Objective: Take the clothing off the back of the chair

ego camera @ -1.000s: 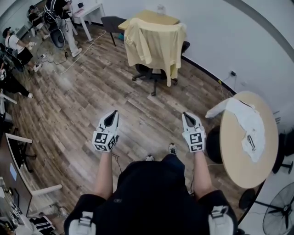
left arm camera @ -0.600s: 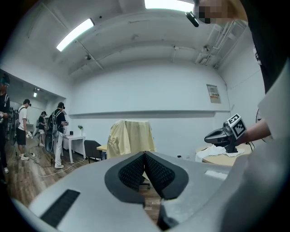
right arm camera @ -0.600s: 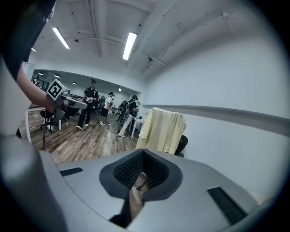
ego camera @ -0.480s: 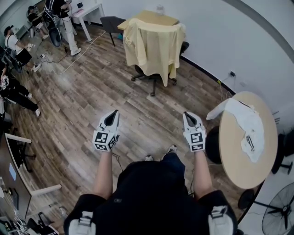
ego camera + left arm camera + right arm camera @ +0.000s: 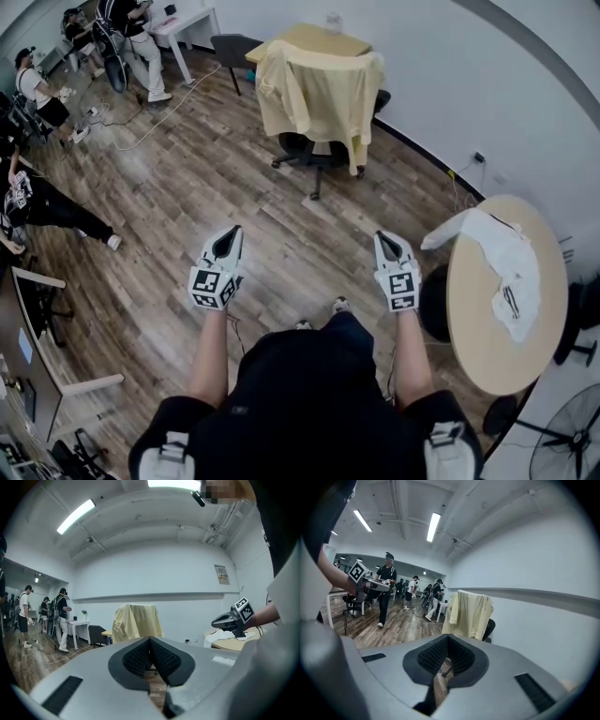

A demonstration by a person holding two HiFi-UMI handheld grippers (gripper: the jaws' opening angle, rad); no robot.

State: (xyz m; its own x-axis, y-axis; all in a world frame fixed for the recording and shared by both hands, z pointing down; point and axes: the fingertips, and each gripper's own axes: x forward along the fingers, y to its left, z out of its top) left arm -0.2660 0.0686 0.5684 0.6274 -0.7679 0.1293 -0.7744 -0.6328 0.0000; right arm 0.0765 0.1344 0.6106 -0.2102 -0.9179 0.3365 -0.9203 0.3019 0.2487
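Wood-plank floor (image 5: 169,187) meets white walls (image 5: 506,84), a round table (image 5: 483,342) at the right (white cloth (image 5: 506,267) on it), a white desk (image 5: 185,21) far back, strip lights (image 5: 433,527) overhead.

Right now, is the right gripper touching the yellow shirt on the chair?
Apart. Head view: bare wood floor separates the right gripper from the yellow shirt.

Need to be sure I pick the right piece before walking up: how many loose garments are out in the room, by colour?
Yellow garment, draped over the back of the office chair: 1
White garment, lying on the round table: 1
Total: 2
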